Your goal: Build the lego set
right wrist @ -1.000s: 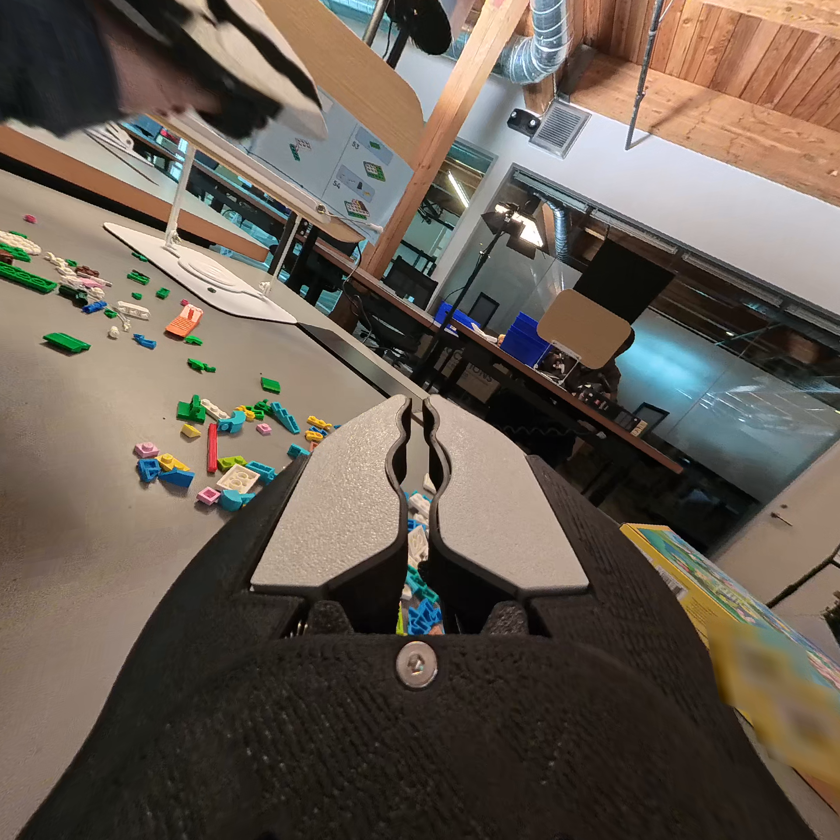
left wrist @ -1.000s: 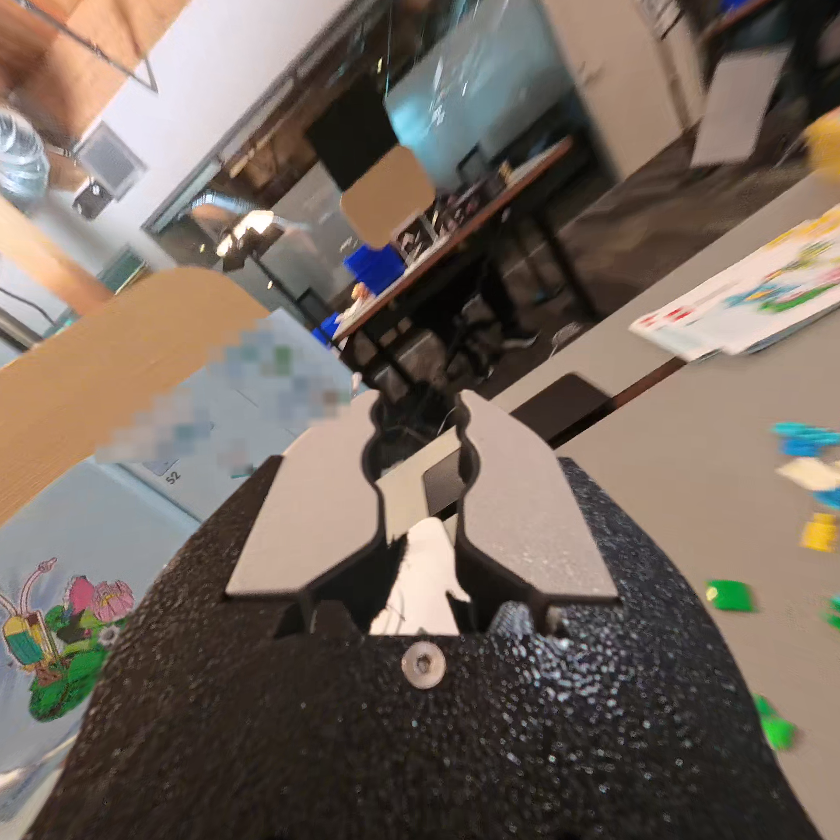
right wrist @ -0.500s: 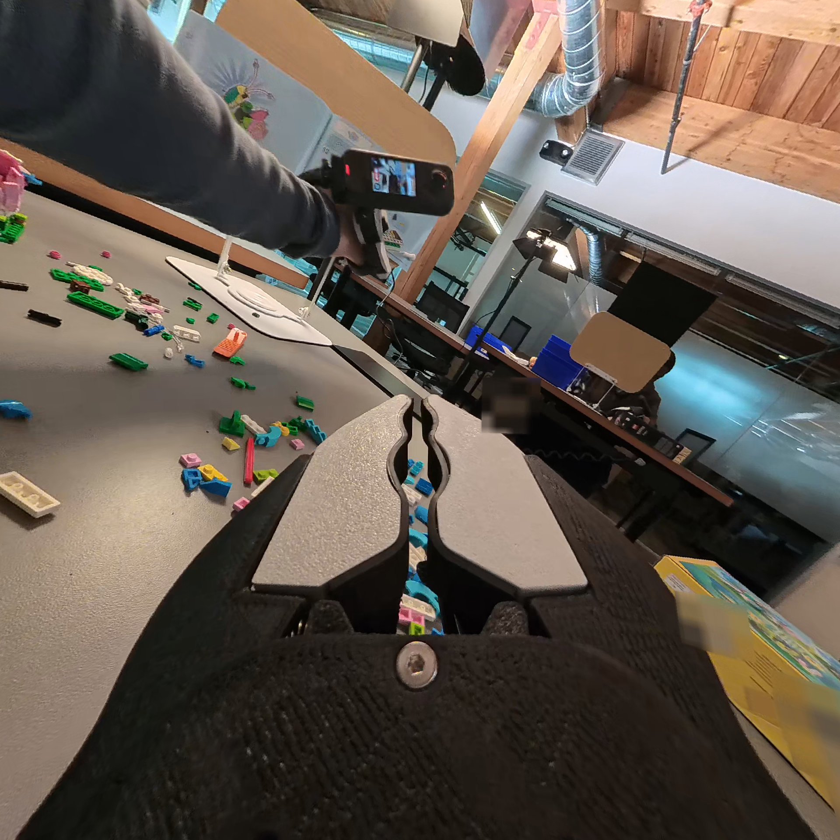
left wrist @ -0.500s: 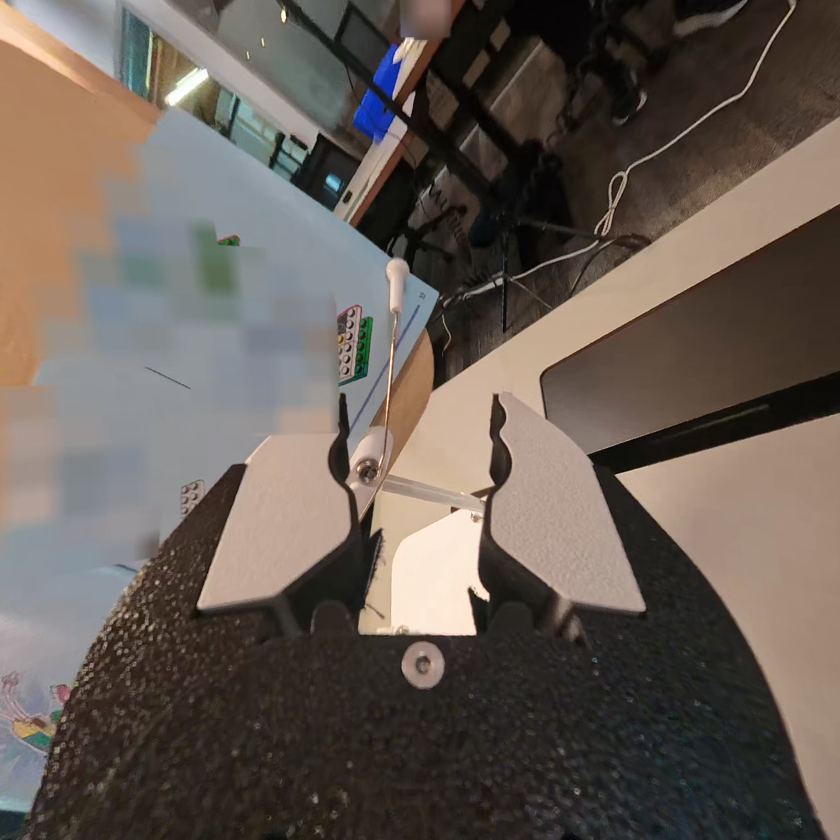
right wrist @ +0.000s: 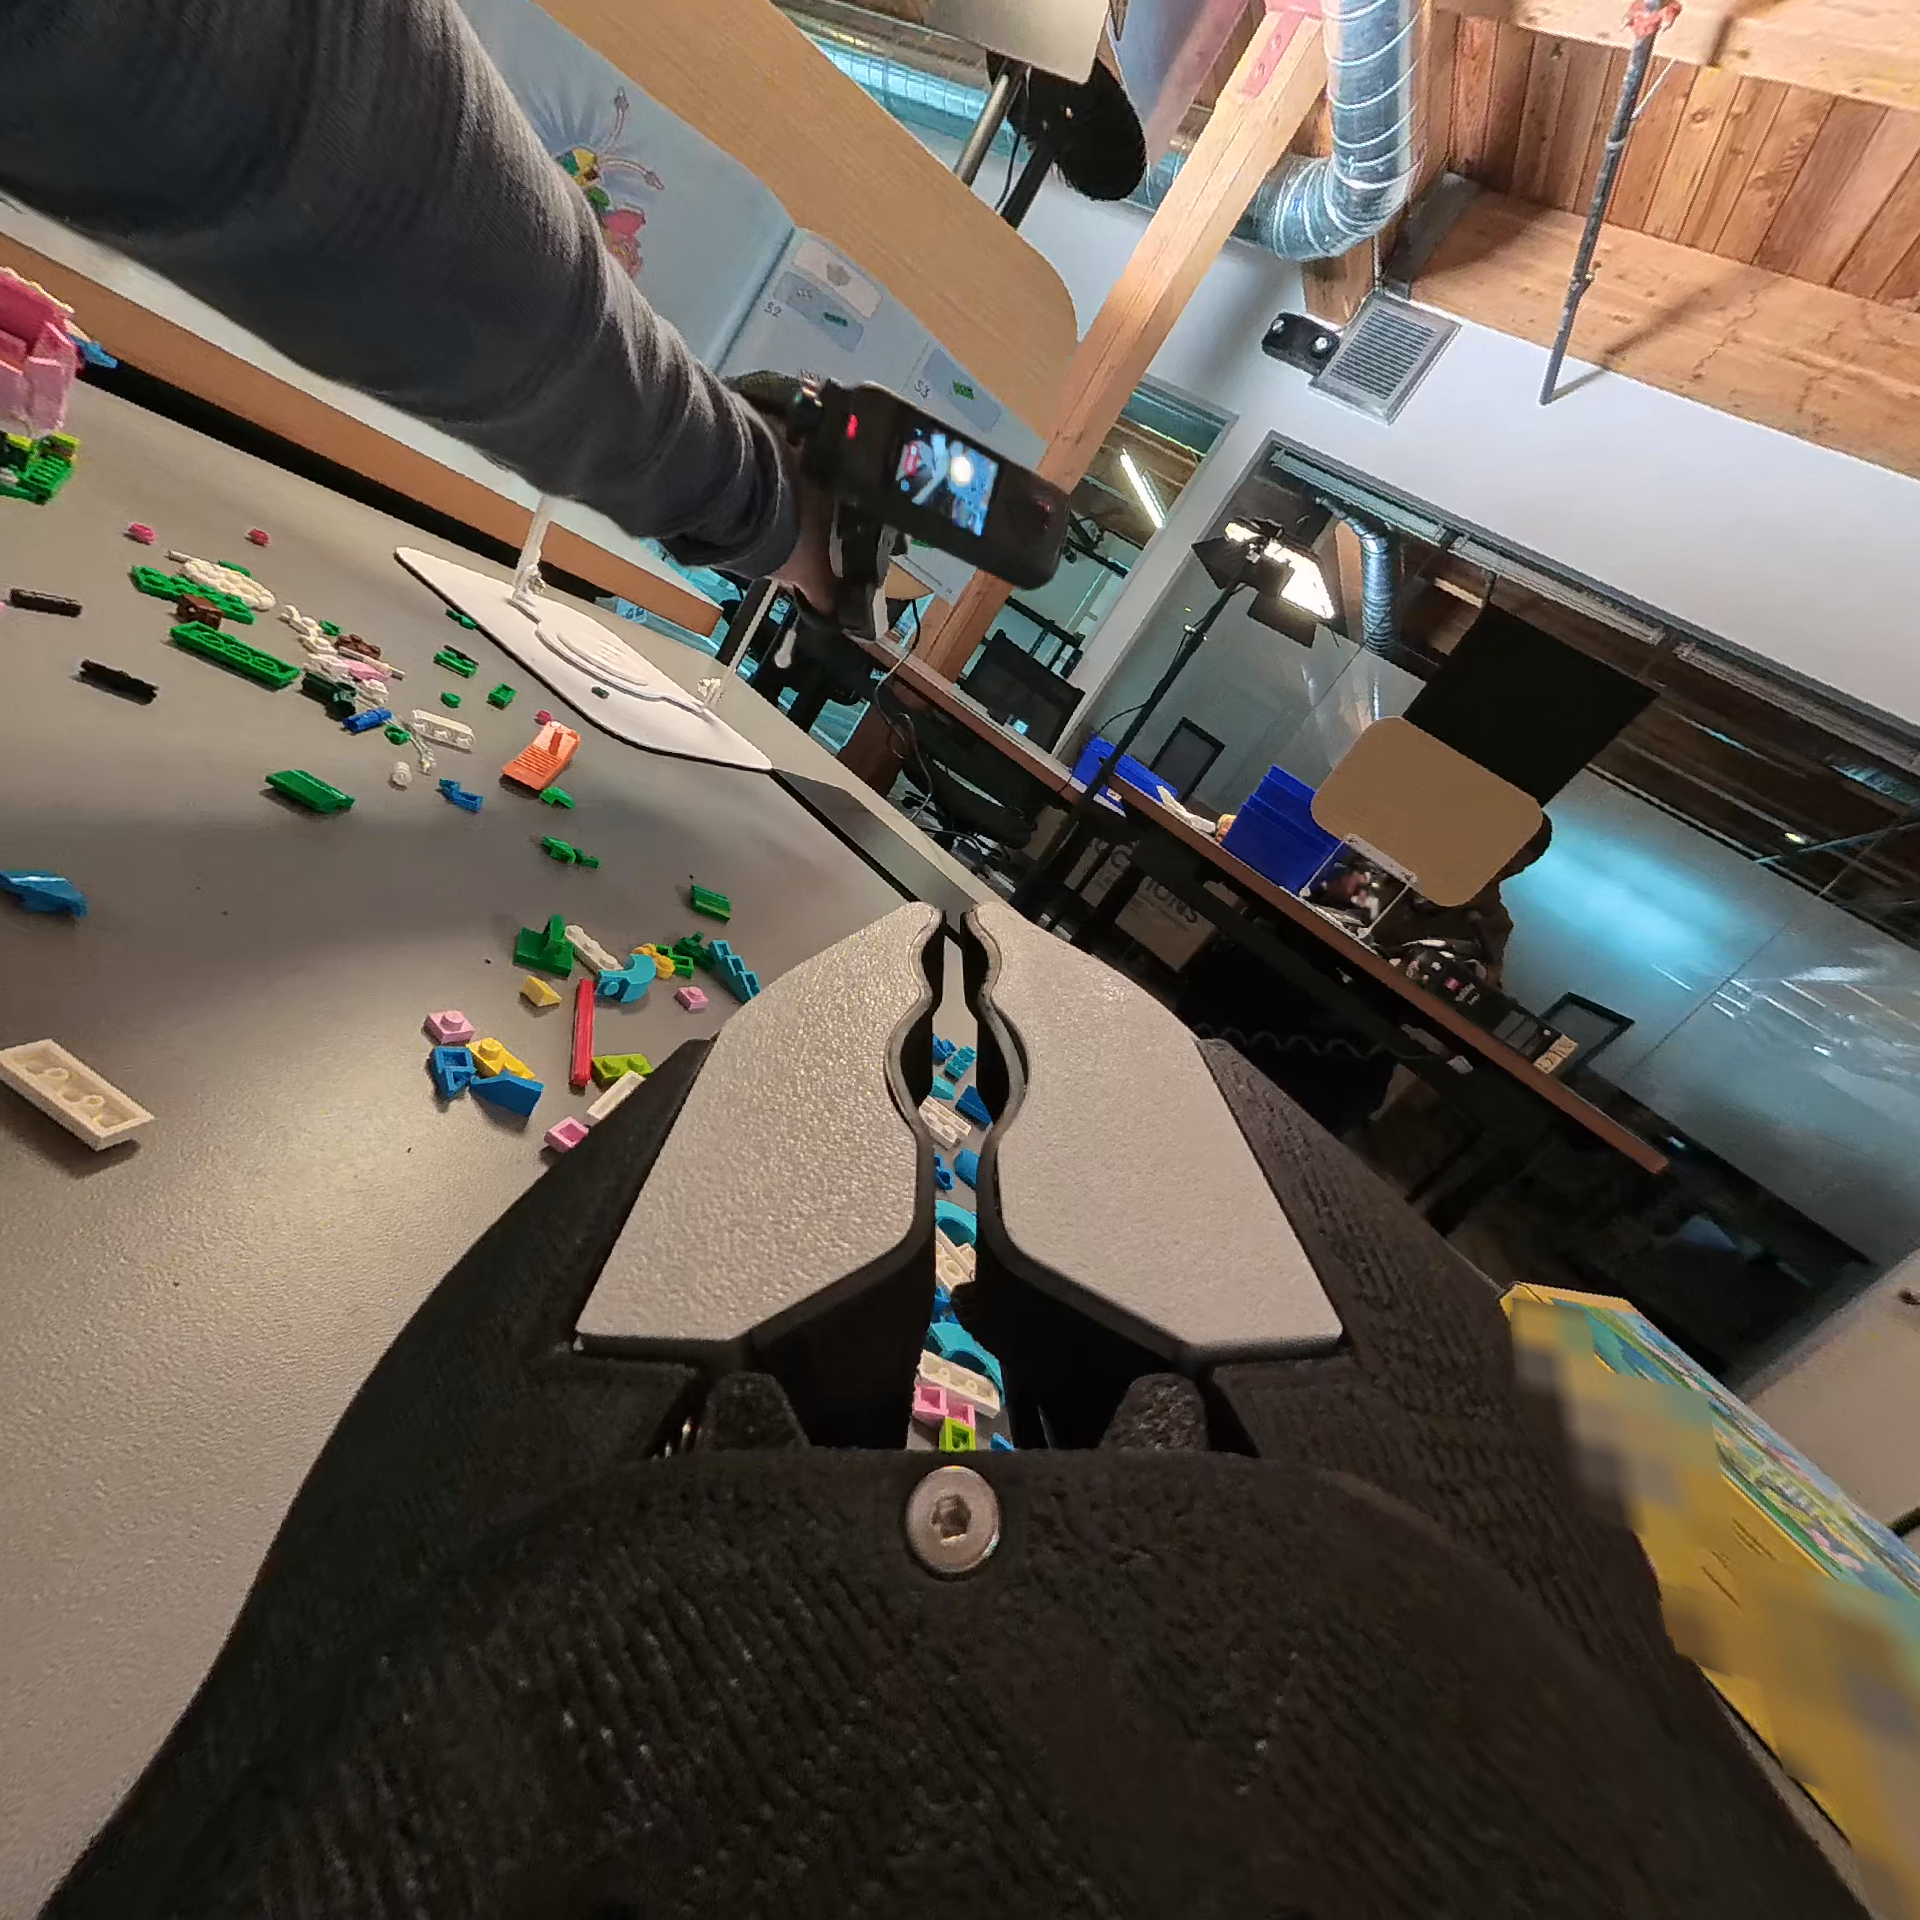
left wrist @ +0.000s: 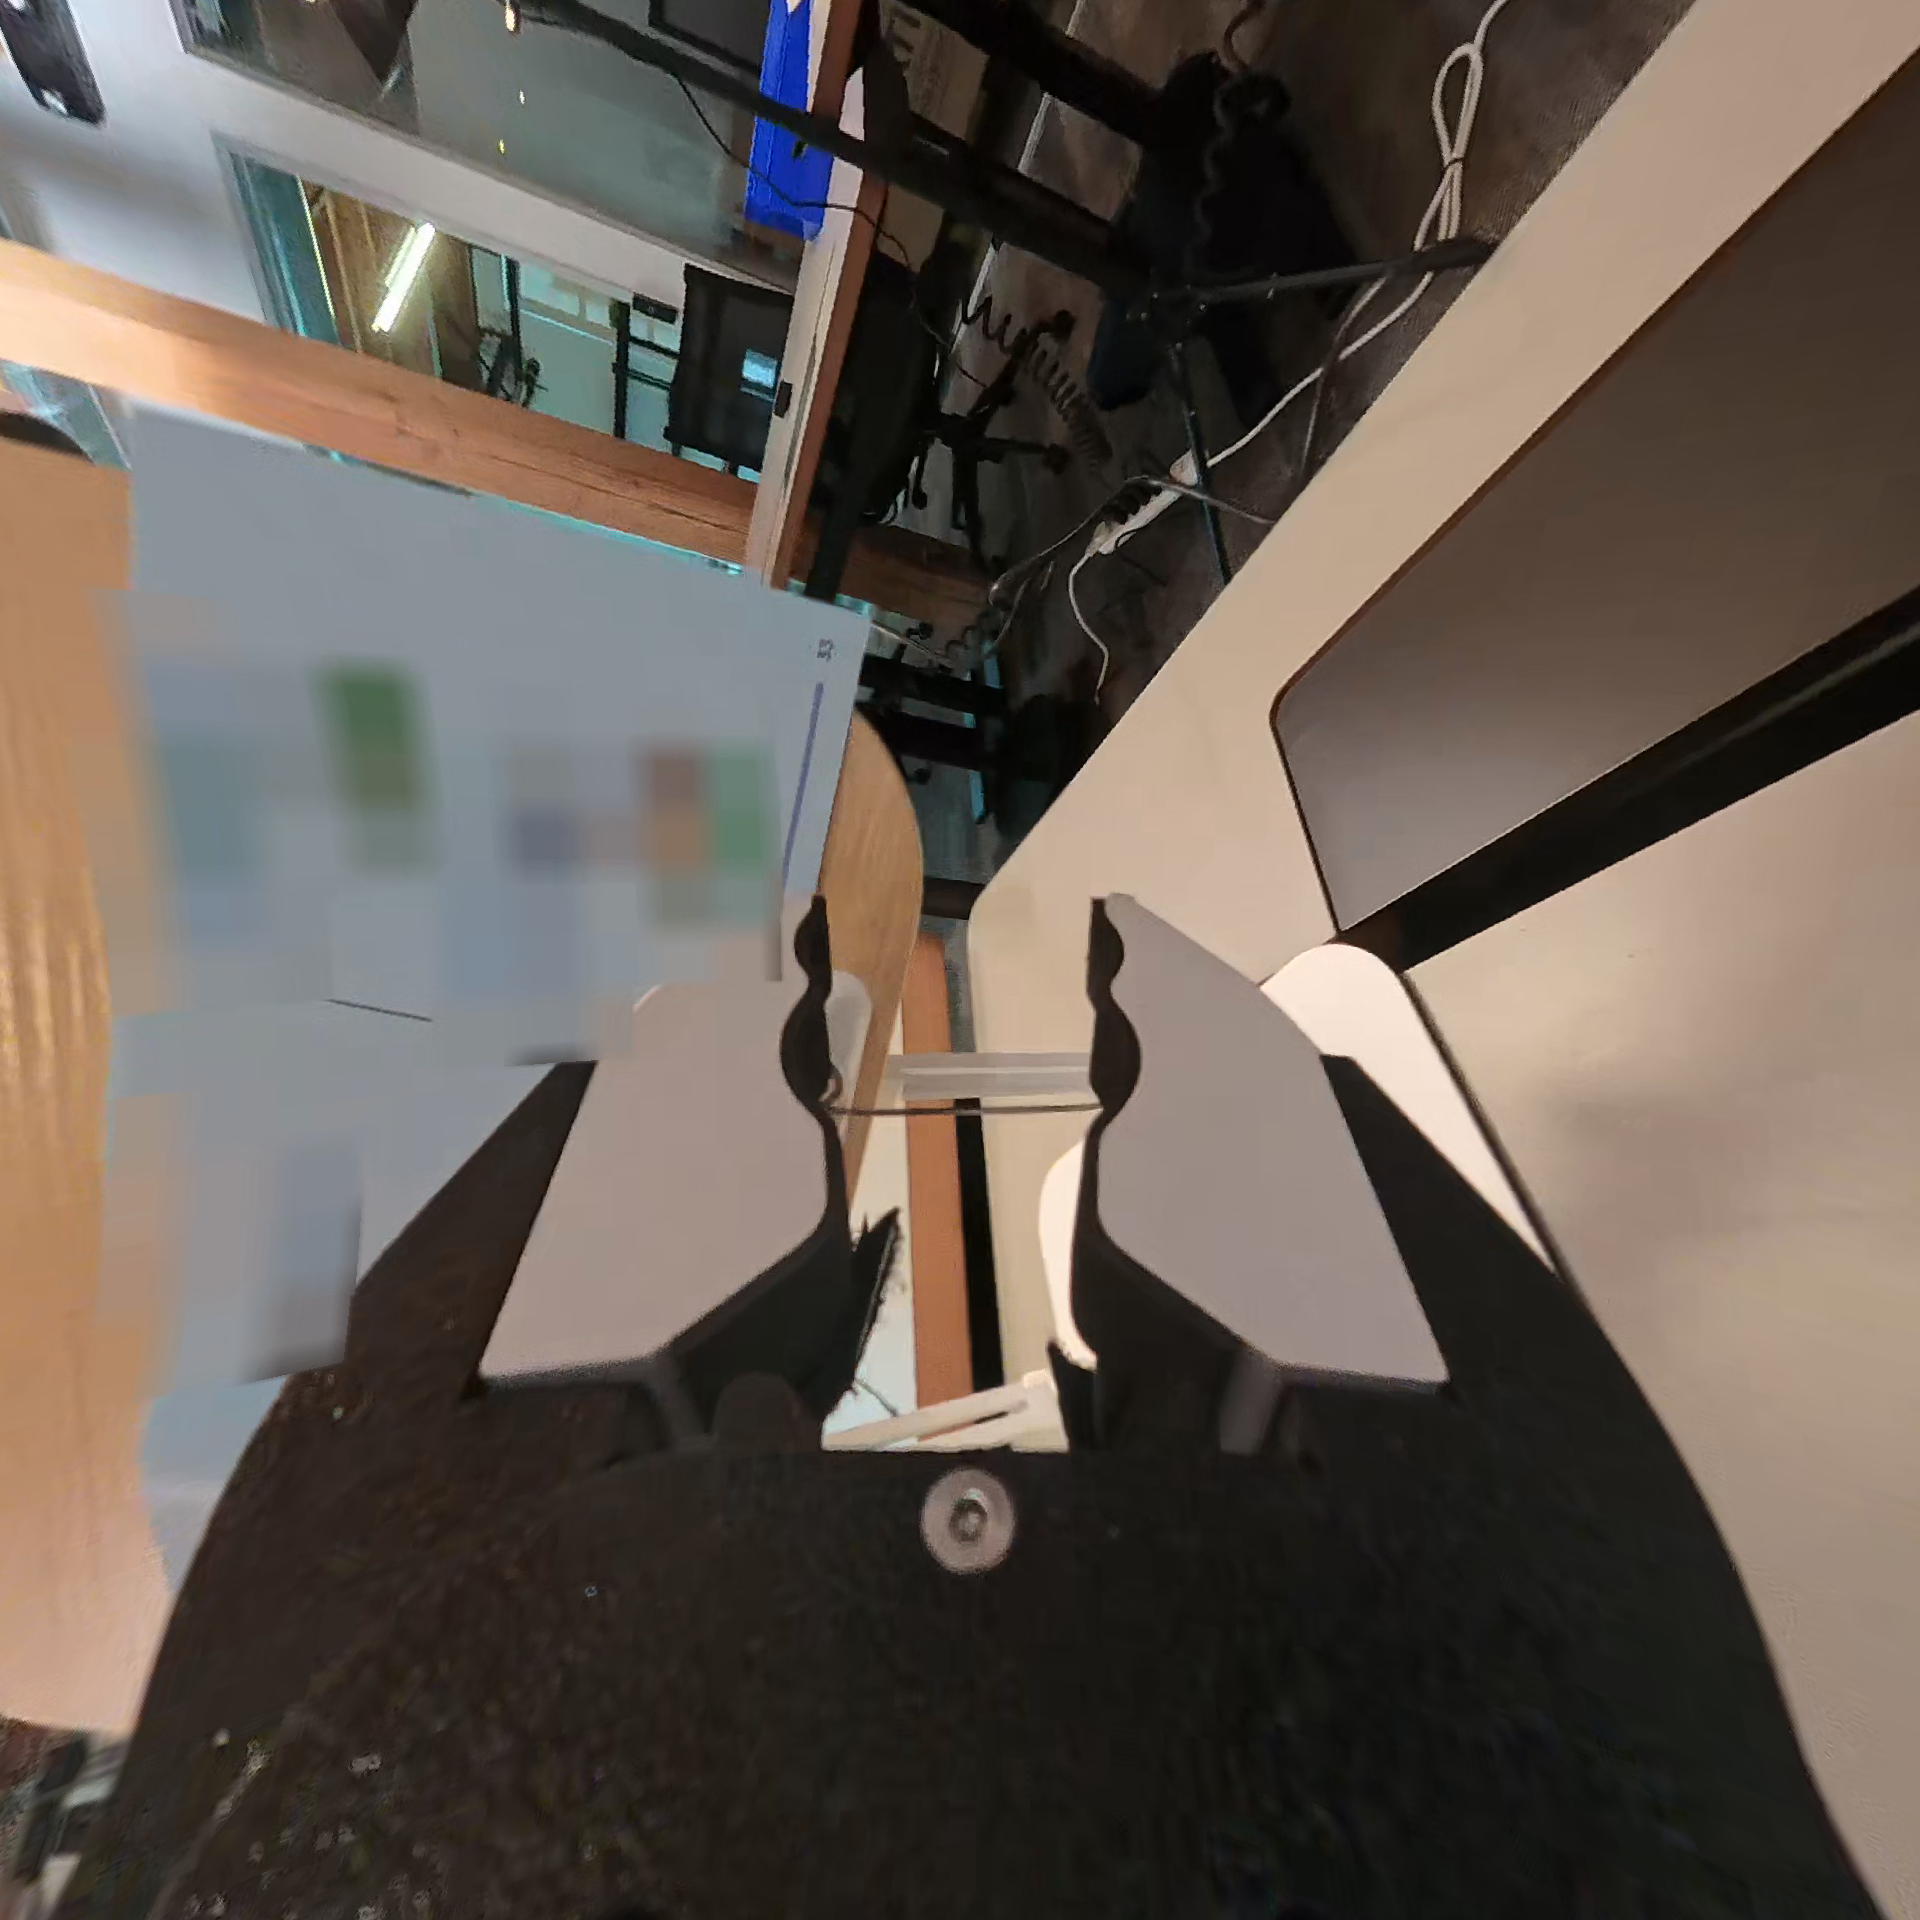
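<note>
1. Grey table [right wrist: 260, 1226]: loose lego pieces [right wrist: 582, 997] are scattered from the left across to the middle, with more under the right gripper. A partly built pink-and-green model [right wrist: 36, 395] sits at the far left edge.
2. Wooden stand board [right wrist: 831, 177] carries the instruction pages [left wrist: 468, 790]; its white base plate [right wrist: 613, 665] is on the far side of the table. Yellow set box [right wrist: 1766, 1558] is at near right.
3. Left gripper [left wrist: 956, 997]: tongs spread, nothing between them, reaching at the page edge and the thin wire page holder [left wrist: 966, 1110] on the stand. The right wrist view shows the sleeve [right wrist: 416, 260] stretched out to it.
4. Right gripper [right wrist: 954, 935]: tongs pressed nearly together, nothing pinched, hovering low over the bricks.
5. Risks, my read:
 - closing on the wire instead of the page could tip or drag the stand;
 - the sleeve hangs over the pile and could sweep pieces;
 - the right gripper is low, so drift could scatter bricks.
</note>
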A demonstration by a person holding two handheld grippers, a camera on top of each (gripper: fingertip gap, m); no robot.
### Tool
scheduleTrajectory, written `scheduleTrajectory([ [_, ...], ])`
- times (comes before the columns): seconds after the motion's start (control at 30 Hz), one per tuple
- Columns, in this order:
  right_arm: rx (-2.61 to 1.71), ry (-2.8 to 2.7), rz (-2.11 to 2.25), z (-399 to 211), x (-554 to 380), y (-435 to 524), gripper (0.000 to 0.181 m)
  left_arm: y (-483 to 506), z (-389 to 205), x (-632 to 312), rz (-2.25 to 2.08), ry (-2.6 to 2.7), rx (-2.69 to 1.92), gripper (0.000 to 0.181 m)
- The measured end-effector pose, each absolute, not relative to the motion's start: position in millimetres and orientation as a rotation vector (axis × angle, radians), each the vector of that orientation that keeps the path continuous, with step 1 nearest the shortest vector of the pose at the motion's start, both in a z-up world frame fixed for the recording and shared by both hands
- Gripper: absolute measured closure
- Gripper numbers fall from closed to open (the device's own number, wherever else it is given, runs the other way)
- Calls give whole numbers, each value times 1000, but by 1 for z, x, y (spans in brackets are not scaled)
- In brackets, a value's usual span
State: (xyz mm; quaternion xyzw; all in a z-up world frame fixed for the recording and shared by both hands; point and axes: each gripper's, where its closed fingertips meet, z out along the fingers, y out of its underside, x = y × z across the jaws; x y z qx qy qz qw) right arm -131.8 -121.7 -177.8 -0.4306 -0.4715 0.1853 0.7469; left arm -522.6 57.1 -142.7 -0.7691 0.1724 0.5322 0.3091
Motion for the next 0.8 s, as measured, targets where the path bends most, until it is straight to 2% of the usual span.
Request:
scheduleTrajectory([
  [0.1,-944,-1035,406,-178,-132,-122,180,61,-138,-515,1453,522,-2003,137],
  [0.3,-944,-1036,415,-178,-132,-125,180,72,-118,-491,1517,677,-1820,154],
  [0.47,-918,-1065,426,-179,-136,-135,180,80,-130,-475,1766,1017,-1679,149],
  [0.67,-925,-1082,417,-182,-138,-133,180,44,-127,-430,1162,506,-1677,150],
  [0.8,-916,-1096,412,-183,-140,-135,180,-11,-93,-411,877,227,-1516,161],
])
